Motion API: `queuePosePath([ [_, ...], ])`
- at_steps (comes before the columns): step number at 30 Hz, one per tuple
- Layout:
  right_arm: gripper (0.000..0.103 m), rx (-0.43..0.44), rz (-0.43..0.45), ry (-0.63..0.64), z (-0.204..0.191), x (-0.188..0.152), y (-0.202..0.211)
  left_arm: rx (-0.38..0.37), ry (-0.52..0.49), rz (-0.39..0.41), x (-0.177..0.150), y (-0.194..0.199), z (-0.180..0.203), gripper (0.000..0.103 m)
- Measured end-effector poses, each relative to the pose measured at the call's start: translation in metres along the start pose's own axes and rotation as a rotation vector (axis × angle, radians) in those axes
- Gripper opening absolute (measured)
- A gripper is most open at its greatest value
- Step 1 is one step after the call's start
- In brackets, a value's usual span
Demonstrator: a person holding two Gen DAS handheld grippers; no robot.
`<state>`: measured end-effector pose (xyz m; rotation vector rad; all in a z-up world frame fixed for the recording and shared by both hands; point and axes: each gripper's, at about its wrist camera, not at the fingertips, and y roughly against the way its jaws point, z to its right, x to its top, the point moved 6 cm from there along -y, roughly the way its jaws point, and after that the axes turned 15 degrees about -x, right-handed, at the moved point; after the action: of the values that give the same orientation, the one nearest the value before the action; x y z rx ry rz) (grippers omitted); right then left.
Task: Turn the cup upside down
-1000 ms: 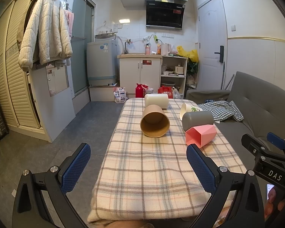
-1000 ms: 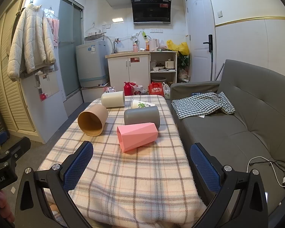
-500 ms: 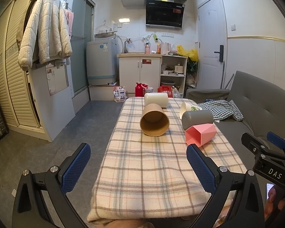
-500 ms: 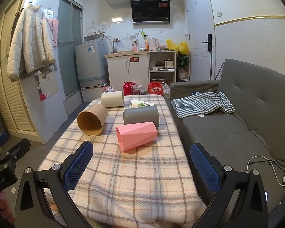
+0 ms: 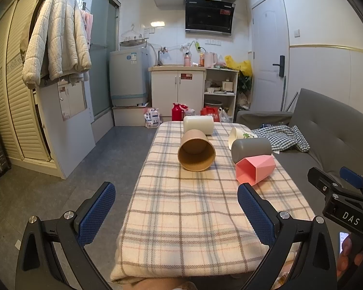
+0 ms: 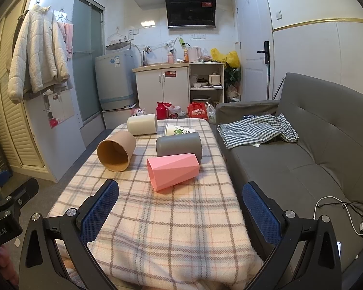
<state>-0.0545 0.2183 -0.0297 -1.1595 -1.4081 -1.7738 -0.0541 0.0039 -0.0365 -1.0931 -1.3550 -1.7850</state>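
Observation:
Several cups lie on their sides on a plaid-covered table (image 5: 181, 205). A brown cup (image 5: 196, 150) (image 6: 116, 150) has its mouth toward me. A pink faceted cup (image 5: 255, 169) (image 6: 173, 171) lies nearest on the right, a grey cup (image 5: 251, 147) (image 6: 179, 146) behind it, then a white printed paper cup (image 5: 240, 135) (image 6: 179, 129) and a cream cup (image 5: 198, 125) (image 6: 142, 124) at the far end. My left gripper (image 5: 176, 213) is open and empty above the table's near edge. My right gripper (image 6: 180, 210) is open and empty, just short of the pink cup.
A grey sofa (image 6: 314, 154) with a checked cloth (image 6: 259, 130) runs along the table's right side. A white cable (image 6: 338, 207) lies on the sofa seat. Open floor (image 5: 104, 159) is to the left, with kitchen cabinets (image 5: 179, 91) and a washing machine (image 5: 128, 79) beyond.
Both grippers have edged slightly forward toward the cups. The cups have not moved.

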Motion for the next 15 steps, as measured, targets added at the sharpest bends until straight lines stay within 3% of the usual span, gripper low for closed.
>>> queuePosePath([
  [15,0.103,0.012,-0.038,0.029,0.0,0.005,-0.013,-0.006,0.035,-0.064,0.005,-0.014,-0.007,0.103],
])
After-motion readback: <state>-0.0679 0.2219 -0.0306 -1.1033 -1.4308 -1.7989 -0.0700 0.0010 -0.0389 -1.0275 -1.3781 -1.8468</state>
